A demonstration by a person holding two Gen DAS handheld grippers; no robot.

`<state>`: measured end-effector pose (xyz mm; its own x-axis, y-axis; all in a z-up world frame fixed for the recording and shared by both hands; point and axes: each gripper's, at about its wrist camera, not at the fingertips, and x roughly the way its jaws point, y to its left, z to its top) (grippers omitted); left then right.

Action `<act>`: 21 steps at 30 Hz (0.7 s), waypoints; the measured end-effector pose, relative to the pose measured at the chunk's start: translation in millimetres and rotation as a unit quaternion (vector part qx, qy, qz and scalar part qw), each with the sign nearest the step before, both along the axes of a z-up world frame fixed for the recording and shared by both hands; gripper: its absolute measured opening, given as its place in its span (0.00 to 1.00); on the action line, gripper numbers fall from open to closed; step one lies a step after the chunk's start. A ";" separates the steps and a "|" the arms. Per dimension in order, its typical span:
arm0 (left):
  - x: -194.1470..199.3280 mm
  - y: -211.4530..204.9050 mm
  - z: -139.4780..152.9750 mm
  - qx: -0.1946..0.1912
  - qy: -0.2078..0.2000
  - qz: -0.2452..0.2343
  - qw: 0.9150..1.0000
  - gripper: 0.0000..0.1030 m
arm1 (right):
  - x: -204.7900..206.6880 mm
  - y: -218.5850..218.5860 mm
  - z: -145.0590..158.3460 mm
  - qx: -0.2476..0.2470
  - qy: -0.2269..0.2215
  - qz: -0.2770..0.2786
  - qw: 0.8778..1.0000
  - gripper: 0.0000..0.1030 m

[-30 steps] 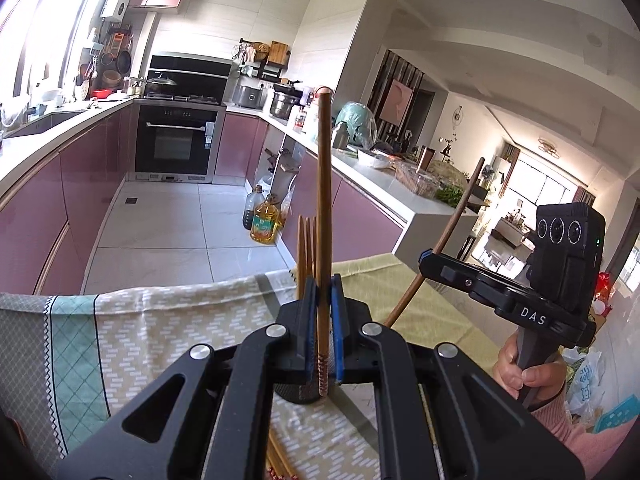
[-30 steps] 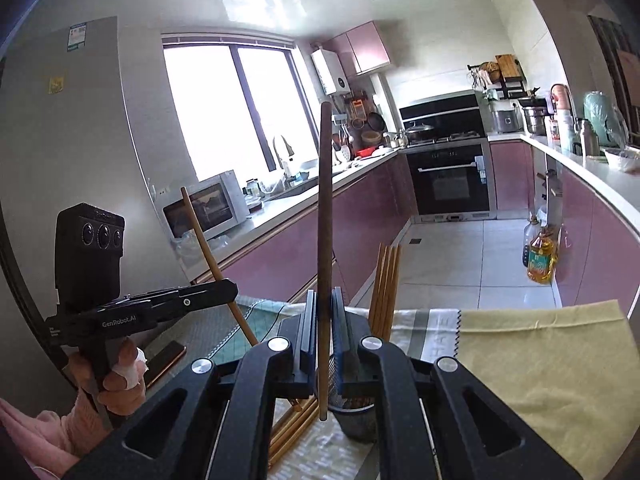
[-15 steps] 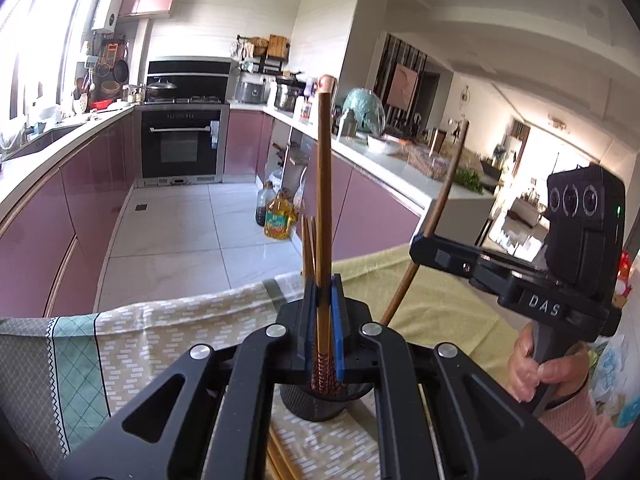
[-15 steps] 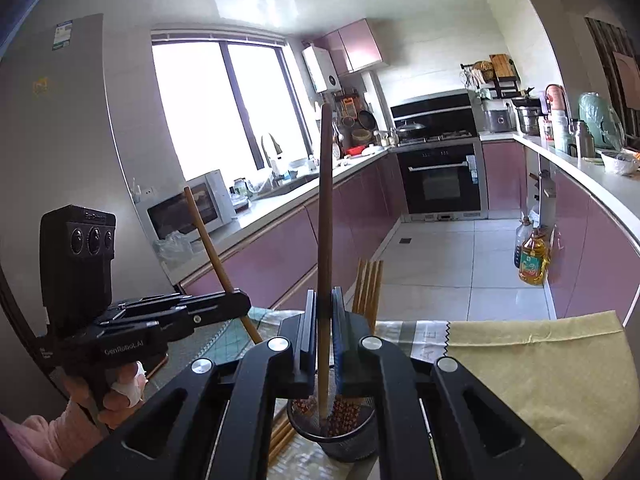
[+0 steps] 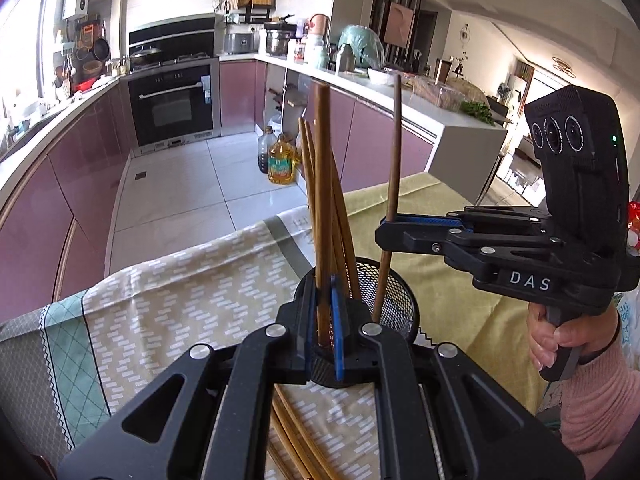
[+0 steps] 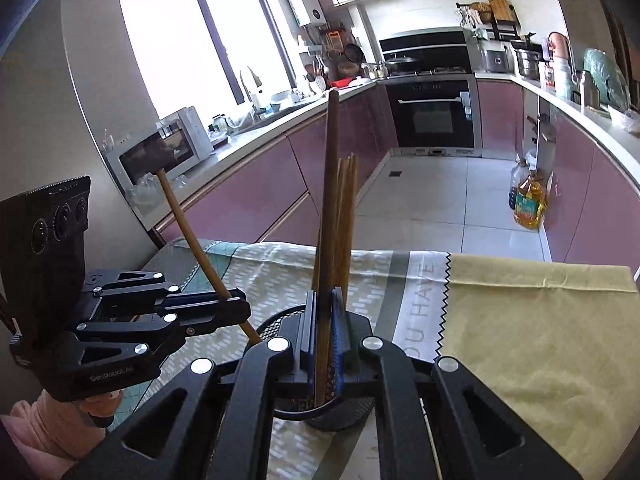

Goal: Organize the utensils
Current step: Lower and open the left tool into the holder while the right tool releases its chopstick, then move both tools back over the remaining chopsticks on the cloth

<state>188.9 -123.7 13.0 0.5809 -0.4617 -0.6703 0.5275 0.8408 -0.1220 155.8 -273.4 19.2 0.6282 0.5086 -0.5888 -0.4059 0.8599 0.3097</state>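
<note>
Kitchen tablecloth beneath us, we have lowered both chopsticks toward the mesh holder. Our left gripper and right gripper each clamp one chopstick; tips seem inside, so release looks near.

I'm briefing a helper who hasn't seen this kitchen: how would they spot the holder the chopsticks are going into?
Find the table with the patterned green tablecloth, facing the purple kitchen cabinets. On it stands a black wire-mesh cup with brown chopsticks standing upright in it. It is the only container on the cloth; other chopsticks lie flat beside its base.
</note>
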 end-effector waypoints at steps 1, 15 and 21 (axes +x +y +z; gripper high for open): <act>3.4 -0.4 -1.8 -0.001 0.005 0.003 1.000 0.08 | 2.1 -0.6 -2.1 0.002 0.003 -0.005 1.000 0.08; -10.2 26.2 -13.1 -0.025 -0.013 0.046 0.999 0.23 | -14.4 -7.4 -7.2 0.014 -0.007 -0.018 1.000 0.36; -43.9 53.8 -13.8 -0.025 -0.049 0.069 0.996 0.41 | -47.6 1.8 -0.2 0.012 -0.041 0.005 0.999 0.50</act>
<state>145.1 -69.9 -0.8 0.7031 -0.4039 -0.5852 0.4180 0.9006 -0.1193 108.1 -271.6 19.1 0.6689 0.5279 -0.5233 -0.4384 0.8487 0.2959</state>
